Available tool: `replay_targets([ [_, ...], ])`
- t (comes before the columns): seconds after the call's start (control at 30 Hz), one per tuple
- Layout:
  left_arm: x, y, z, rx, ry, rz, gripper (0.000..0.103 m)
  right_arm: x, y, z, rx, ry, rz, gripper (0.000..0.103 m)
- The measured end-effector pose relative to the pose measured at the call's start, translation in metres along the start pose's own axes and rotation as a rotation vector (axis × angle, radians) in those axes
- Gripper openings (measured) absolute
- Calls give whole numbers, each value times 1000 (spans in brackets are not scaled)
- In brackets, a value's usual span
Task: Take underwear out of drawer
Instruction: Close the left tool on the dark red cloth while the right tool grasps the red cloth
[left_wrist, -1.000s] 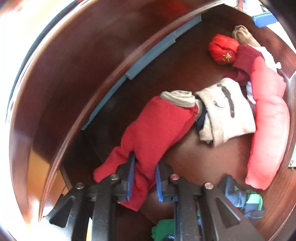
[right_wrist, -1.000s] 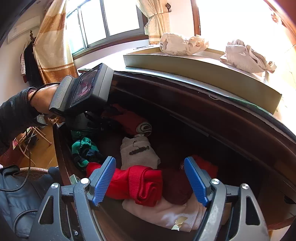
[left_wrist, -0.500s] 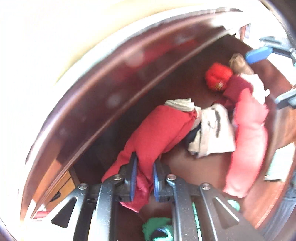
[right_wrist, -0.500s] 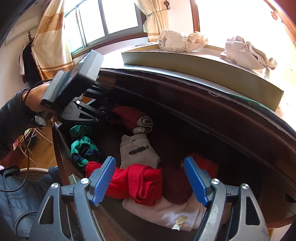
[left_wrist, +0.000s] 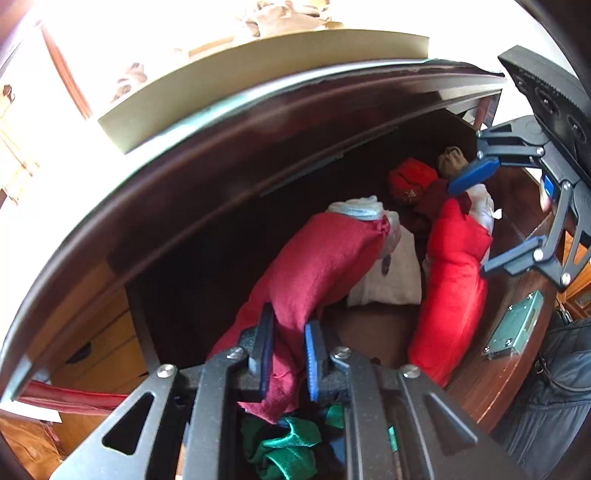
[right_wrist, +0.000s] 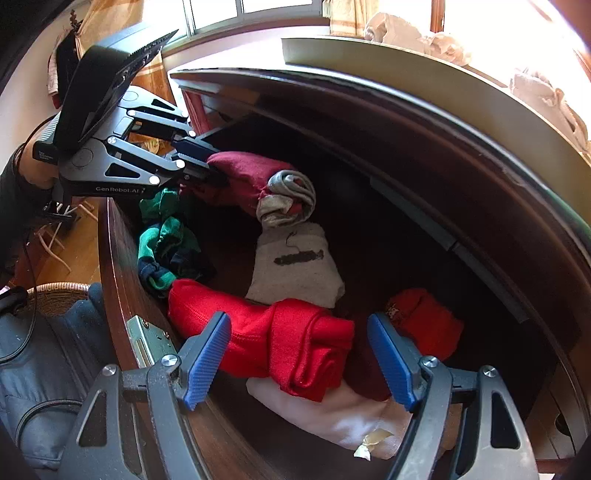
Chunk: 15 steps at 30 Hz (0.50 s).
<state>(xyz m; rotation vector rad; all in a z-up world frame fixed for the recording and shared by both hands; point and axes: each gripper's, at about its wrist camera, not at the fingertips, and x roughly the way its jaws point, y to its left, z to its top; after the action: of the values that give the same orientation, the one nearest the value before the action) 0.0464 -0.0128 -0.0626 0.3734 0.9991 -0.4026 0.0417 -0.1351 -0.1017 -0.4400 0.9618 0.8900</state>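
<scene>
Your left gripper (left_wrist: 286, 356) is pinching one end of the dark red rolled underwear (left_wrist: 325, 258), its blue pads pressed tight on the cloth, and the roll hangs from it above the floor of the open wooden drawer (right_wrist: 122, 258), its grey waistband end (right_wrist: 288, 197) over the pale folded garment (right_wrist: 295, 266). Your right gripper (right_wrist: 299, 360) is spread wide and holds nothing; it hangs over the bright red roll (right_wrist: 266, 339) at the drawer's front edge, with a small red bundle (right_wrist: 424, 321) just beyond its right pad and green cloth (right_wrist: 166, 243) heaped towards the left.
</scene>
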Motion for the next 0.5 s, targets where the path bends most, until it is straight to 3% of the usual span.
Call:
replay_targets([
  [0.1,5,7,2,-20,-4,-14,12,15,-5,2,30,92,24,76],
  [0.17,7,7,3,-23,-11,-15,12,19,-7,2,47,122,53,66],
  [0.23,5,9,3,-32,-23,-26,12,18,-8,1,43,116,51,52],
  [0.3,7,9,0,-33,-21,-28,12,9,-6,-1,32,87,45,23],
  [0.4,8,9,2,-32,-21,-30,12,-10,-9,-8,45,43,13,21],
  [0.5,9,10,2,-31,-15,-28,12,-19,-14,-17,28,48,-79,21],
])
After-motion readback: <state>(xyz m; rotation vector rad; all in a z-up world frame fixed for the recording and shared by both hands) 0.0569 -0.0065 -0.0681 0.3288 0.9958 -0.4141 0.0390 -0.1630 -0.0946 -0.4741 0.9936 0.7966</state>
